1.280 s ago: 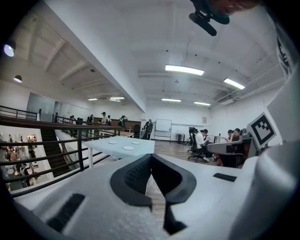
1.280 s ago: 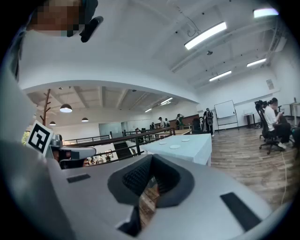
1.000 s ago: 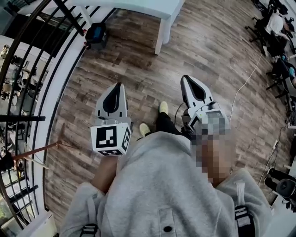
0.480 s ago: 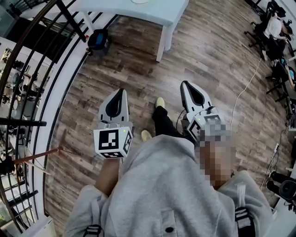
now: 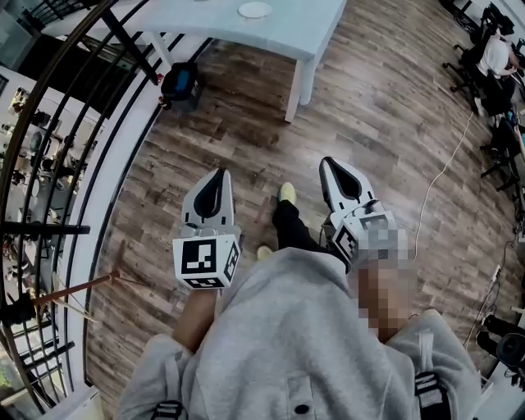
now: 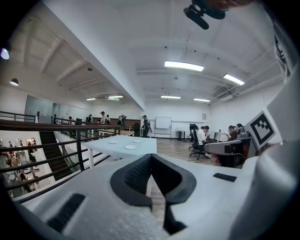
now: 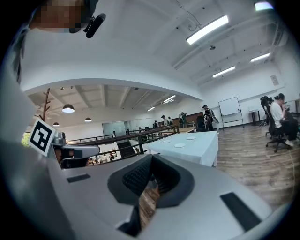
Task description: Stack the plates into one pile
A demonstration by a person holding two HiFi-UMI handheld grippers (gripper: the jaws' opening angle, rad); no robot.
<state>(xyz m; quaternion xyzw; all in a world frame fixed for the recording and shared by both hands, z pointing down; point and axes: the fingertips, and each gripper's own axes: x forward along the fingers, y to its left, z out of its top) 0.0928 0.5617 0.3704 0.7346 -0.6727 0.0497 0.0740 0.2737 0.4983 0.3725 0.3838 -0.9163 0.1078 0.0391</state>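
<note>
Plates are still out of reach: the left gripper and right gripper, both closed on nothing at mid-frame, should come near the white table at the top edge, where they rest apart, before opening the jaws.

Open wood floor runs from the left tongs and right tongs to the desk at the far side, a wide free lane. On the left a curved dark railing closes that side. A dark bin stands by its base, just near-left of the desk. The desk's near leg stands in the lane ahead. The person's own leg and shoes fill the floor between the tongs. To the right a pale cable trails over the boards, and chairs with seated people crowd the far right. The desk top is bare around the plates.
</note>
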